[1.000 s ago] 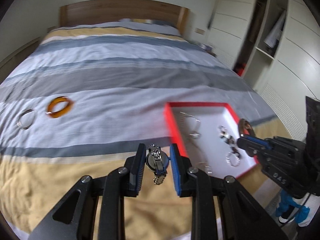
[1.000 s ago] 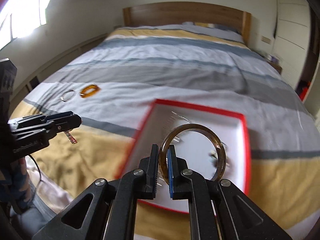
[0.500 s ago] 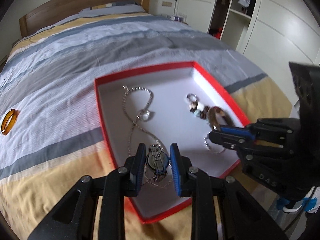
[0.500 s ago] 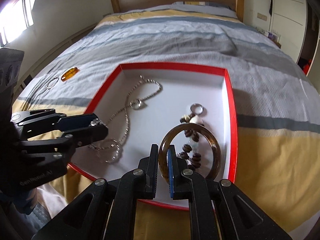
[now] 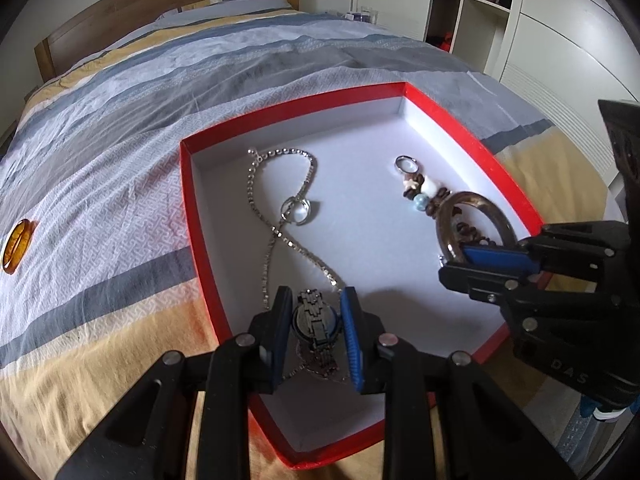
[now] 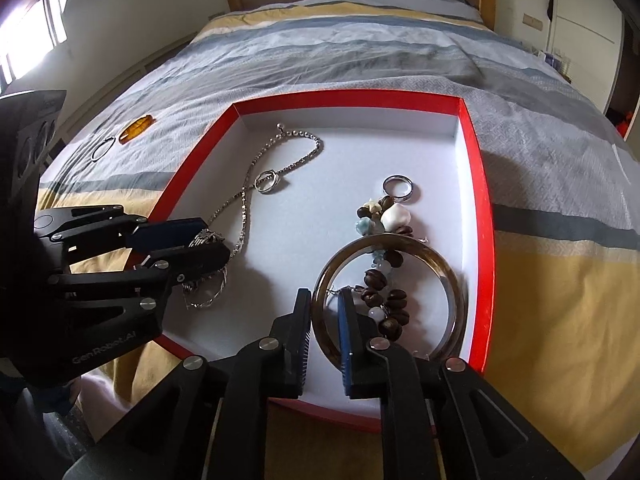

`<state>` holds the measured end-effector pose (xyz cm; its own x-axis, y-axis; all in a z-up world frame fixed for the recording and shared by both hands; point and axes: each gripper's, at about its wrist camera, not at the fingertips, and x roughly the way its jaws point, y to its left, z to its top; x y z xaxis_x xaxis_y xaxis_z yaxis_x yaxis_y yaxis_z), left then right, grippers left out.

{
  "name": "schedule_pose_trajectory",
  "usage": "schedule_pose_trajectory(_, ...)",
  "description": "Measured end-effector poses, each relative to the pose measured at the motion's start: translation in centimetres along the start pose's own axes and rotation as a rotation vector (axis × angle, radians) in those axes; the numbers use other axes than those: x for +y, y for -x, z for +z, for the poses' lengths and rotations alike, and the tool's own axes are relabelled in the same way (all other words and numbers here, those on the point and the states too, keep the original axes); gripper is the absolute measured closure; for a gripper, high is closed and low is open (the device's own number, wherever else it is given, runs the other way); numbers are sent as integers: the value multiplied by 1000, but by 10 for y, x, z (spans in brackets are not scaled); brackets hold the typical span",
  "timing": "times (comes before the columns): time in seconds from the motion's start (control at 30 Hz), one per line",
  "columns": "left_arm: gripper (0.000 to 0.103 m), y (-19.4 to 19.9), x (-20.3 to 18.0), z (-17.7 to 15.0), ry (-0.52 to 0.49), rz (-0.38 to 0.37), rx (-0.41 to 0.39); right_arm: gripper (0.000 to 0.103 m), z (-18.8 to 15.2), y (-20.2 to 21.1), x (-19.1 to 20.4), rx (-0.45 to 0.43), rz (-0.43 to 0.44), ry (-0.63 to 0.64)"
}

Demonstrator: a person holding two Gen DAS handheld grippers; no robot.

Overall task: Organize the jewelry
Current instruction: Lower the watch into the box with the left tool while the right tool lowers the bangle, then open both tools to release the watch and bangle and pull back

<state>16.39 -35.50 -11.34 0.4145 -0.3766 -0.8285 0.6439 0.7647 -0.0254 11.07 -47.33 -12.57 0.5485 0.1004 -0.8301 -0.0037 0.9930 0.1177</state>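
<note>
A red box (image 5: 292, 114) (image 6: 344, 98) with a white floor lies on the striped bed. Low over its near left corner, my left gripper (image 5: 314, 300) (image 6: 216, 240) is shut on a metal watch (image 5: 314, 320). My right gripper (image 6: 324, 300) (image 5: 454, 263) is at the box's near right part with its jaws opening. The rim of a brown bangle (image 6: 452, 280) (image 5: 500, 220) stands between its pads with a small gap. The bangle lies over a beaded bracelet (image 6: 384, 216) (image 5: 420, 192). A chain necklace (image 5: 256, 184) (image 6: 248, 188) and a silver ring (image 6: 397, 189) also lie in the box.
An amber bangle (image 5: 17, 245) (image 6: 136, 129) and a thin silver hoop (image 6: 103, 148) lie on the bed left of the box. A thin silver bangle (image 6: 208, 292) lies in the box under my left gripper. White wardrobes (image 5: 560, 40) stand to the right.
Both grippers came down over the box, the left swinging right from the bedspread. The right jaws have parted a little and the brown bangle has tipped flatter onto the beads.
</note>
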Motion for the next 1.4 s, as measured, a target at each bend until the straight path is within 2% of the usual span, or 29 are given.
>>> schedule_pose_trajectory(0.27,74,1,-6,3,-31,-5,15,84,-2,26,0,-34,-31,-12)
schedule_pose_trajectory(0.4,69,17,-4,5,1,-31,-8,83,-3,50,2,-62,-57,-13)
schedule_pose_trajectory(0.5,68,42,0,9,16,-50,-43,83,-6,70,5,-83,-73,-13)
schedule_pose_trajectory(0.6,61,77,3,16,36,-84,-92,82,-9,98,13,-120,-76,-19)
schedule_pose_trajectory(0.73,60,130,8,20,78,-123,-156,79,-12,135,30,-178,-72,-14)
schedule_pose_trajectory(0.9,60,183,2,20,61,-110,-218,78,-18,184,60,-251,-65,11)
schedule_pose_trajectory(1.17,60,203,-6,9,54,-95,-236,76,-41,209,70,-282,-54,-3)
schedule_pose_trajectory(1.4,60,273,-4,-8,-12,-36,-392,76,-44,232,59,-323,-61,-47)
